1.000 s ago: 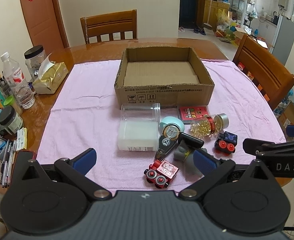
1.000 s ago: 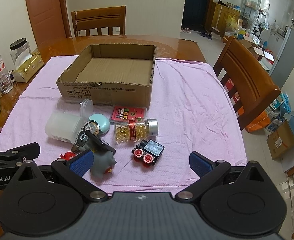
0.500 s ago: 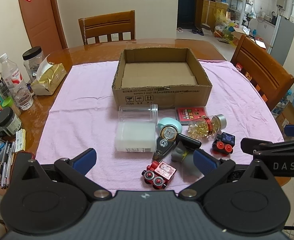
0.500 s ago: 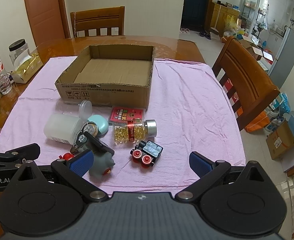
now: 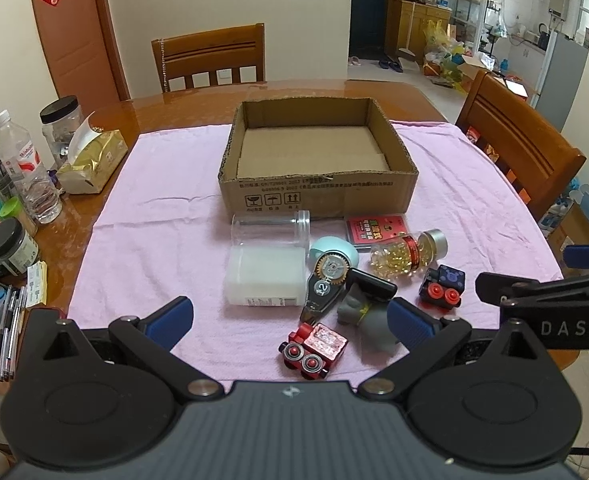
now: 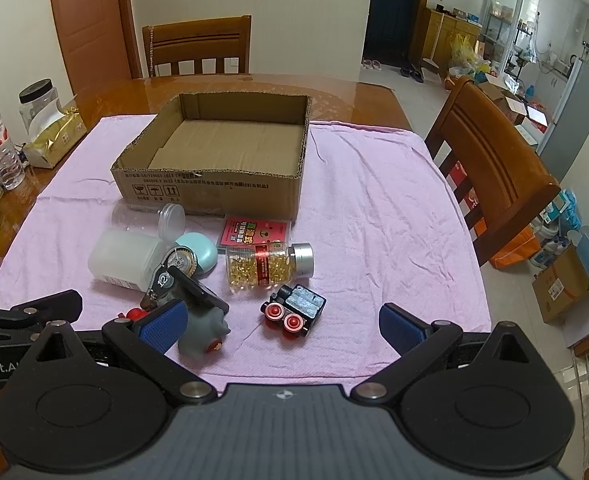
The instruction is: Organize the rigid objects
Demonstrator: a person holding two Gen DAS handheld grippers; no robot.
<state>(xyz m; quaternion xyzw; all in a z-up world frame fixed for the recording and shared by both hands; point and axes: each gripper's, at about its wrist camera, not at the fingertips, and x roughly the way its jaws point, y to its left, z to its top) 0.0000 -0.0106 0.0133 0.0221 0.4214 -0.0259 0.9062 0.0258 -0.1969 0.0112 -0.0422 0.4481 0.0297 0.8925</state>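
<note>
Between the open right gripper fingers: black toy car.

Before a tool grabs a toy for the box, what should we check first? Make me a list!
1. Box has room: ok, nothing inside.
2. Left tool open: ok, nothing between its pads.
3. Right tool open: ok, holding nothing.
4. Red train free to grab: ok, it sits apart on the cloth.
5. Black train free to grab: ok, nothing touches it.
6. Grey toy free: not ok, a black piece lies on it and it crowds the tape dispenser.
</note>
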